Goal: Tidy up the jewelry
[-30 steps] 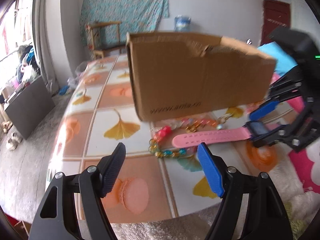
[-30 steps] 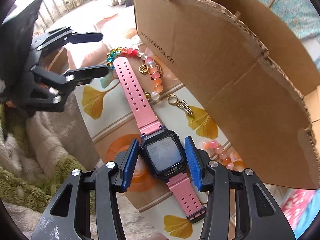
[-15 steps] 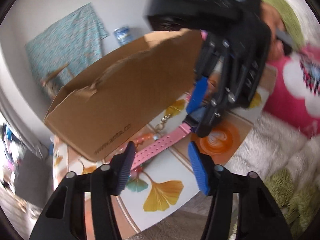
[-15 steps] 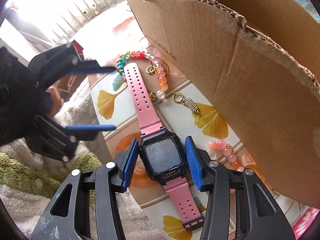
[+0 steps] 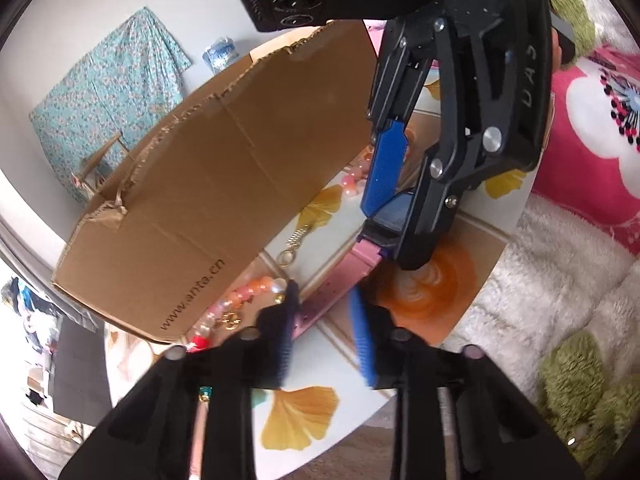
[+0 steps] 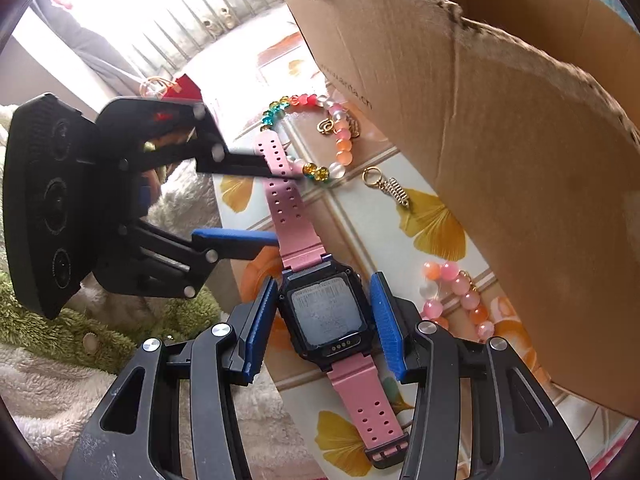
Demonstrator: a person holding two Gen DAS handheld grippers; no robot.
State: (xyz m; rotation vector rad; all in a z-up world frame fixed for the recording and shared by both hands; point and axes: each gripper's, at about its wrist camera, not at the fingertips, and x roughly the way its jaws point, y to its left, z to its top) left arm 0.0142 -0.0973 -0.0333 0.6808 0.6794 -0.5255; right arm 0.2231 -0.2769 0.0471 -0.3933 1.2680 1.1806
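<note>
White walls [image 5: 100, 8] all round, a flowered teal cloth [image 5: 108, 92] hung on one with a wooden chair [image 5: 100, 160] before it. Bright daylight floods through window bars [image 6: 168, 12]; a dark cabinet [image 5: 76, 372] stands on the floor.

A: Where is there room on the desk [image 6: 332, 216]?

B: In the right wrist view, very little. The cardboard box [image 6: 500, 152] walls off everything from twelve to four o'clock. Between it and the pink watch [image 6: 320, 280] runs a narrow lane, and the key ring charm [image 6: 388, 188] and the peach bead bracelet [image 6: 456, 296] lie in it.

A: And toward nine?

B: The left gripper [image 6: 276, 208] reaches in from there, its jaws closing with the strap between them. The right gripper [image 6: 324, 312] stands over the watch body. At eleven the multicoloured bead bracelet [image 6: 320, 136] crowds the strap's end; below seven the desk ends at fluffy fabric [image 6: 60, 380].
</note>
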